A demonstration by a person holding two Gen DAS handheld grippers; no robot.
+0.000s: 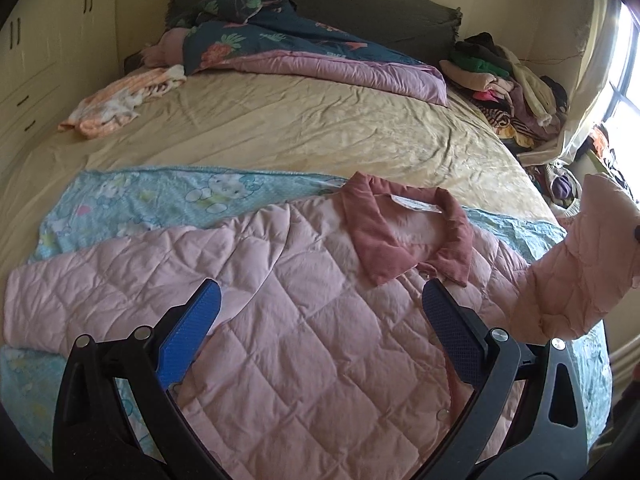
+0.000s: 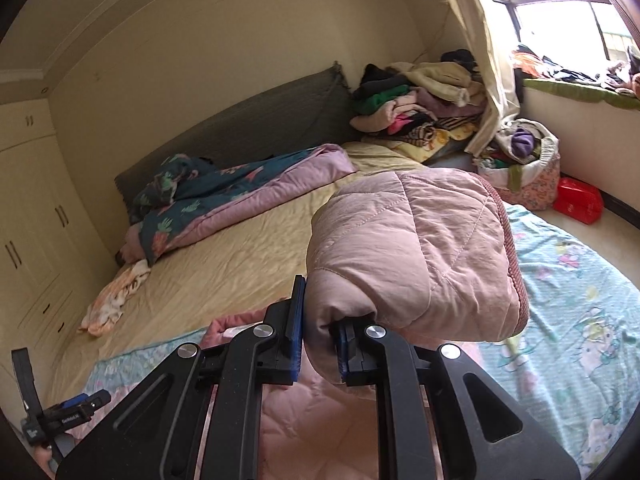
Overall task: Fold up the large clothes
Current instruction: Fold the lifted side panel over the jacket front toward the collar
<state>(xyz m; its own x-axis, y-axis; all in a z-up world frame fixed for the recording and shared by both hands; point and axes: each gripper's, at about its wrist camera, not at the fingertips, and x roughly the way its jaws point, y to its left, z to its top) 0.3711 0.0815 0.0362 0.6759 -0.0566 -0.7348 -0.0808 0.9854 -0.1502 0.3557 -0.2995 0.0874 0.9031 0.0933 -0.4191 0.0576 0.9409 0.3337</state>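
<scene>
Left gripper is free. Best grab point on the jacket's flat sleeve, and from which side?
Take the flat sleeve at its cuff end, probably coming from the bed's left edge. It lies spread outward on the pink quilted jacket, so the cuff is an exposed edge. The open left gripper hovers over the chest; the right gripper already holds the other sleeve.

The quilted jacket (image 1: 312, 320) is spread on a cartoon-print sheet (image 1: 160, 196) beneath the left gripper (image 1: 320, 312); its sleeve (image 2: 412, 248) is raised before the right gripper (image 2: 320, 332).
</scene>
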